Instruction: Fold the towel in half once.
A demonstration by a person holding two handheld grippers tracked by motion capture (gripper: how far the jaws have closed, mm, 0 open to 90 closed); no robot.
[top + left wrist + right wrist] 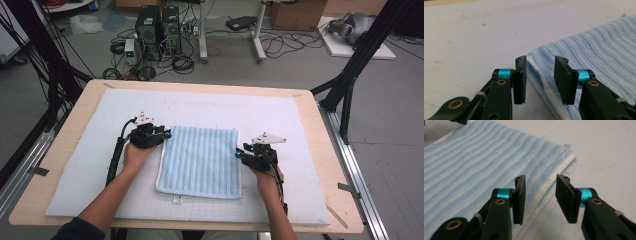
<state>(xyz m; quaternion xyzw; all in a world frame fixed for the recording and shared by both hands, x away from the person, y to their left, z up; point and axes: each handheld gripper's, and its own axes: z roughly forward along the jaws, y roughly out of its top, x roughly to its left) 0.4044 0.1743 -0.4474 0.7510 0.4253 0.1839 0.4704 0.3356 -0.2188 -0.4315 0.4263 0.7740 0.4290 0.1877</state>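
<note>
Towel [201, 159], pale blue with ribbed stripes and a white hem, is seen folded into a rectangle and laid flat on the white mat [75, 190] that covers the wooden desk [65, 135]. All positions below are given relative to the towel.

At the towel's far left corner, the left hand-held gripper [163, 134] is held low, its jaws apart, with the corner's layered white edge lying in the gap between them. In the left gripper view, the left hand-held gripper [540, 75] is seen straddling that corner, one jaw over the bare mat and one over the cloth [604, 50].

At the towel's right edge, about midway along it, the right hand-held gripper [240, 153] is held with its jaws likewise apart. In the right gripper view, the right hand-held gripper [540, 195] is seen with the hem [546, 190] between its jaws, nothing yet clamped.

A likely risk is judged as follows: if the jaws are closed too shallow, only the top layer may be caught, and the fold would fall open when lifted. If they are pressed too low, the mat could be pinched along with the cloth. As the two hand-held grippers are set at unequal points along the edges, uneven lifting could skew the towel.
</note>
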